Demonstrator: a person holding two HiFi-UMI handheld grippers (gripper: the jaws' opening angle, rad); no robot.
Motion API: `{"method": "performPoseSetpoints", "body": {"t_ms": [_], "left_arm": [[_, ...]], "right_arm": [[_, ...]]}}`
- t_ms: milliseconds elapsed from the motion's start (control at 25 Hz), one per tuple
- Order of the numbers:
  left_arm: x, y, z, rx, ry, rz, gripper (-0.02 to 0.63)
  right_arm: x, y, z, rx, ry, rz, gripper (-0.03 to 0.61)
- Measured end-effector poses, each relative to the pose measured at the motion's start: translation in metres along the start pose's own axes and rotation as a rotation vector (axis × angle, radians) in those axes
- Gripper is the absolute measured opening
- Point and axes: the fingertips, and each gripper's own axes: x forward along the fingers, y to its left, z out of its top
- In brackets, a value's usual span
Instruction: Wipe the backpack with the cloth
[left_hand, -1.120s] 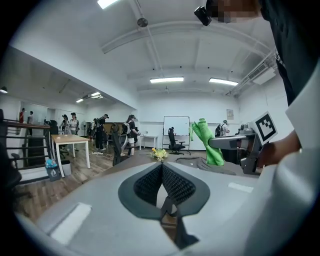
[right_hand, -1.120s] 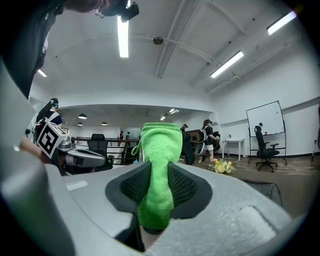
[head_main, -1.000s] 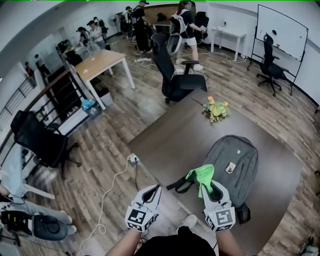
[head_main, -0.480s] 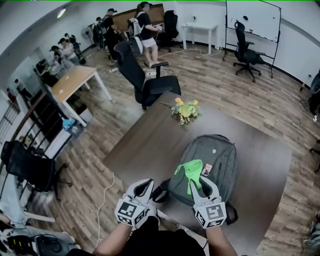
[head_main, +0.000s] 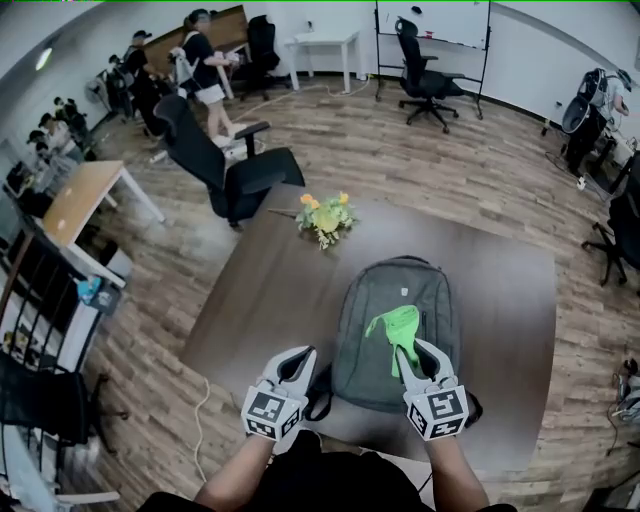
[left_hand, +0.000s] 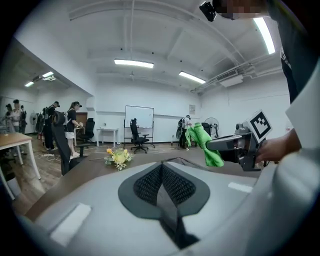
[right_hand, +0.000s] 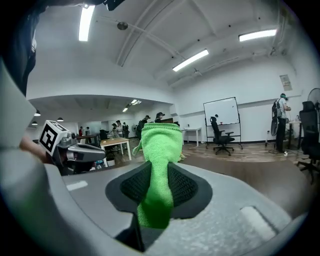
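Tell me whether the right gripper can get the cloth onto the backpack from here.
Probably yes: the right gripper, shut on the green cloth, hangs right above the backpack, and nothing stands between them.

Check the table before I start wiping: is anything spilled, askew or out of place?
Nothing stands out. The backpack lies flat on the table, with no spill around it. The green cloth is clamped in the right gripper over the backpack; the left gripper is shut and empty. The flowers sit near the far edge.
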Motion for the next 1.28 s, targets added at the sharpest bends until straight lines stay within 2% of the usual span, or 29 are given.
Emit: {"method": "performPoseSetpoints", "body": {"t_ms": [160,320,480,680,960,1280], "left_arm": [[0.013,0.027,0.001,0.01,0.004,-0.053,0.015],[0.022,0.053,-0.007,-0.016,0.018,-0.087,0.015],[0.035,0.073,-0.008,-0.005,0.025,-0.118,0.016],[0.054,0.104,-0.011,-0.002,0.034,-0.106,0.015],[0.057,0.111,-0.018,-0.03,0.047,-0.078,0.015],[0.051,0.117,-0.041,-0.041,0.101,-0.059,0.015]], "right_arm": [[0.021,-0.003,0.0,-0.018,0.046,-0.077,0.104],[0.049,-0.004,-0.008,-0.022,0.106,-0.149,0.104],[0.087,-0.005,-0.011,-0.017,0.169,-0.191,0.103],[0.142,-0.013,-0.029,0.006,0.268,-0.203,0.103],[0.196,-0.025,-0.066,0.028,0.414,-0.207,0.103],[0.228,-0.043,-0.092,0.032,0.487,-0.242,0.103]]}}
